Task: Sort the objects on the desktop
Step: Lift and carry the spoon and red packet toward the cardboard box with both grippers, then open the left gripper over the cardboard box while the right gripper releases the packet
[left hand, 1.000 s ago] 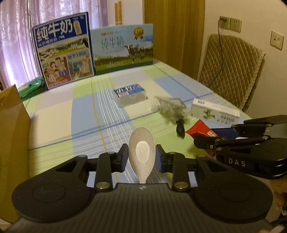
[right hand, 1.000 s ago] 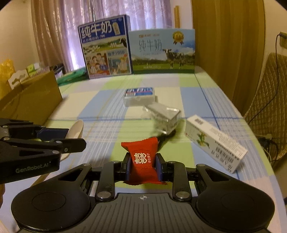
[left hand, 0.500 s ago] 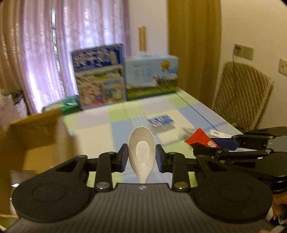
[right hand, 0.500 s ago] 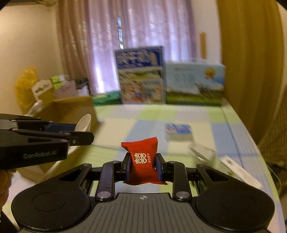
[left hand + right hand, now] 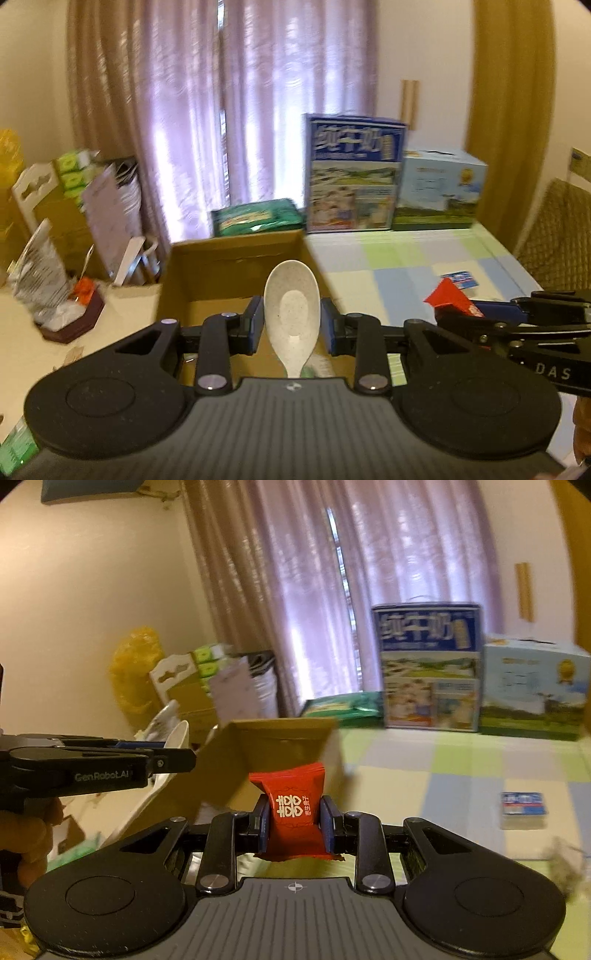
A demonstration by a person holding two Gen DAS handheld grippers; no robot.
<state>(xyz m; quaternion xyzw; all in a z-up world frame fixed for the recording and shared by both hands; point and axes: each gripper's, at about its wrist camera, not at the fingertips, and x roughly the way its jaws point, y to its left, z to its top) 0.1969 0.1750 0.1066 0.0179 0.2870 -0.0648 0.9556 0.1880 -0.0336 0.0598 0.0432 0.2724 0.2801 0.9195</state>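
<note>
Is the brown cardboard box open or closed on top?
Open: the brown cardboard box shows its inner walls and floor past the spoon.

Both wrist views look forward along their fingers, close above the cardboard box (image 5: 236, 254). They share it, centre frame, and the milk cartons (image 5: 428, 668) upper right
</note>
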